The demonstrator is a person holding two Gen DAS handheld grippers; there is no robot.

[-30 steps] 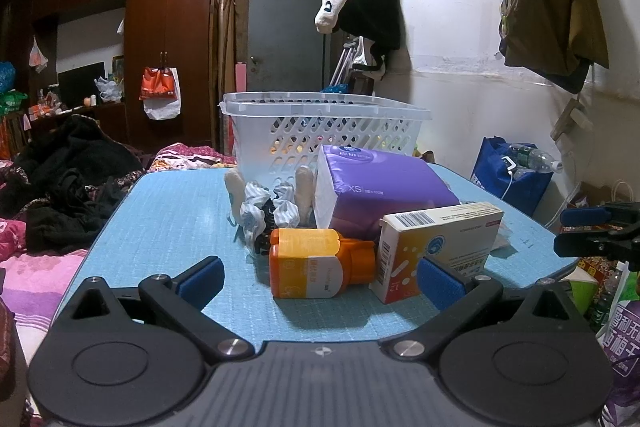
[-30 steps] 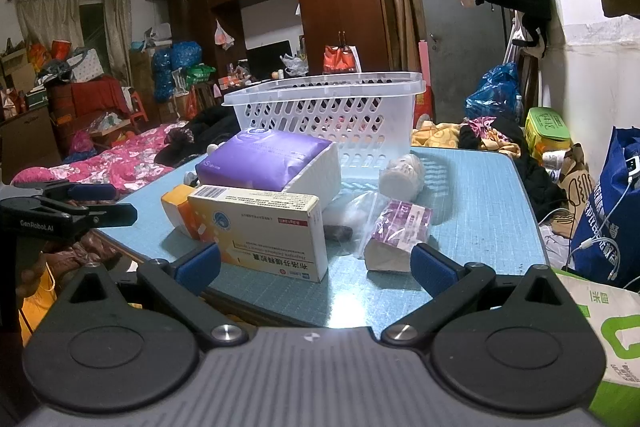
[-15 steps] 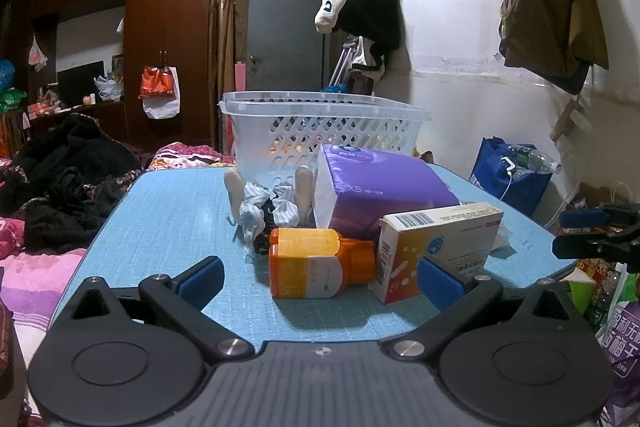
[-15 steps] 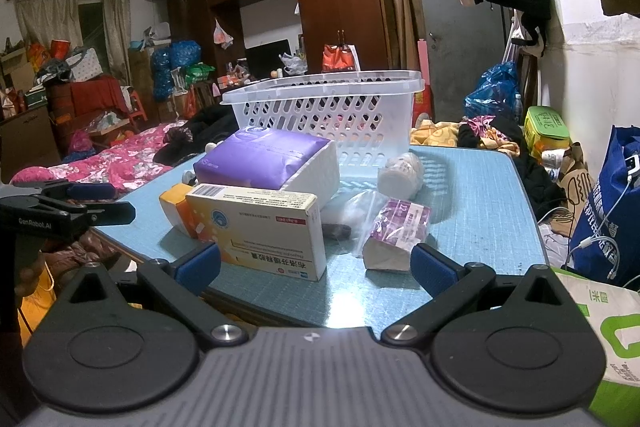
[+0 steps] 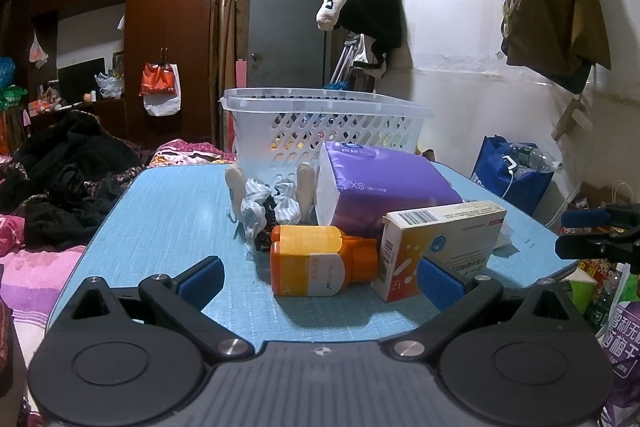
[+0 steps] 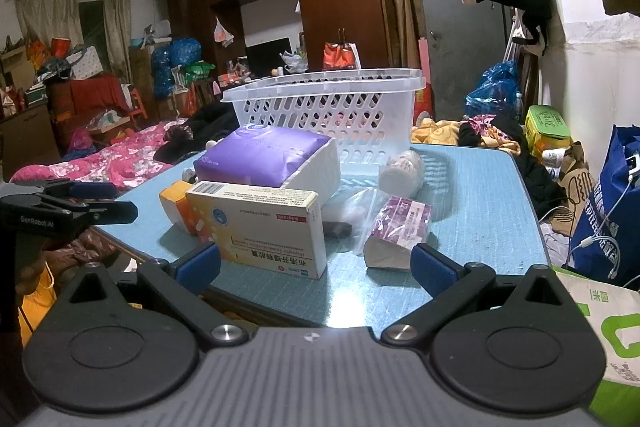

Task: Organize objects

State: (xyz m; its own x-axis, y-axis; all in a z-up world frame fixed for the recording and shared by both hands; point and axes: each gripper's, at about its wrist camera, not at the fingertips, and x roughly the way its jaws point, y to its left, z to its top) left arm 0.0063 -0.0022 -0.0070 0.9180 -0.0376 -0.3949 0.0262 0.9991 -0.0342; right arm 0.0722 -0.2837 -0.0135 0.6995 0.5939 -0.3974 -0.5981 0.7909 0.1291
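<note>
On the blue table (image 5: 172, 211) a cluster of items lies in front of a white perforated basket (image 5: 324, 125) (image 6: 328, 107). Nearest is an orange bottle (image 5: 316, 261) on its side, beside a white and yellow medicine box (image 5: 436, 247) (image 6: 260, 227). Behind them sit a purple tissue pack (image 5: 384, 187) (image 6: 268, 159) and a striped cloth bundle (image 5: 268, 211). A small purple packet (image 6: 400, 231) and a white bottle (image 6: 402, 169) lie further right. My left gripper (image 5: 320, 277) stands open just short of the orange bottle. Low at the table's near edge, my right gripper (image 6: 316, 265) is open and holds nothing.
A bed with dark clothes (image 5: 60, 171) lies left of the table. A blue bag (image 5: 512, 171) (image 6: 608, 211) stands by the white wall, and a green and white bag (image 6: 600, 339) sits at the right. A wardrobe (image 5: 168, 27) and grey door (image 5: 288, 27) stand behind.
</note>
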